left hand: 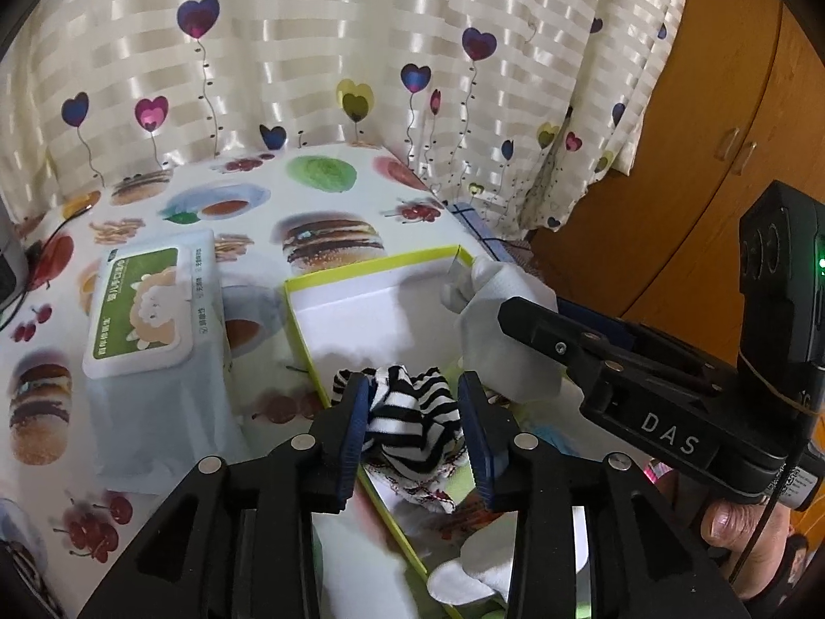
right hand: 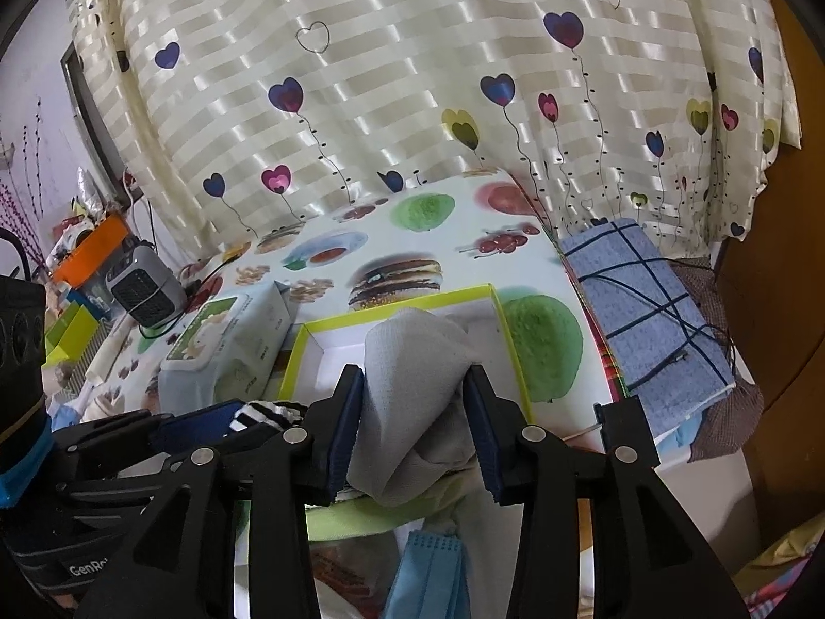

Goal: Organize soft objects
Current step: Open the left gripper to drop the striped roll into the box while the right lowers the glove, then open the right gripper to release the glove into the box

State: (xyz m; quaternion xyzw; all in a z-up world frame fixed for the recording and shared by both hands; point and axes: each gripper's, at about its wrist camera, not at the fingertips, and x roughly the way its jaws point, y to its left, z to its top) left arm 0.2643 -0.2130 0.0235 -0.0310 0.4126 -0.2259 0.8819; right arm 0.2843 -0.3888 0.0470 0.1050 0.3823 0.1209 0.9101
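Note:
A black-and-white striped sock (left hand: 407, 412) lies crumpled over the near edge of a white box with a yellow-green rim (left hand: 371, 265). My left gripper (left hand: 412, 387) stands open around the sock, its blue pads close on either side. My right gripper (right hand: 412, 376) is shut on a white sock (right hand: 412, 361), which bulges up between the pads above the box rim (right hand: 392, 309). In the left wrist view that white sock (left hand: 495, 351) hangs at the box's right side, by a finger (left hand: 546, 330) of the right gripper. The striped sock (right hand: 263, 410) shows at the left gripper's fingers (right hand: 196, 425).
A green-labelled wipes pack (left hand: 139, 309) sits left of the box on the food-print tablecloth (left hand: 319, 175). A blue checked cloth (right hand: 644, 309) lies to the right. A blue face mask (right hand: 428, 567) and another white sock (left hand: 464, 572) are near me. Behind hang a heart curtain (right hand: 412, 77) and a small heater (right hand: 144, 289).

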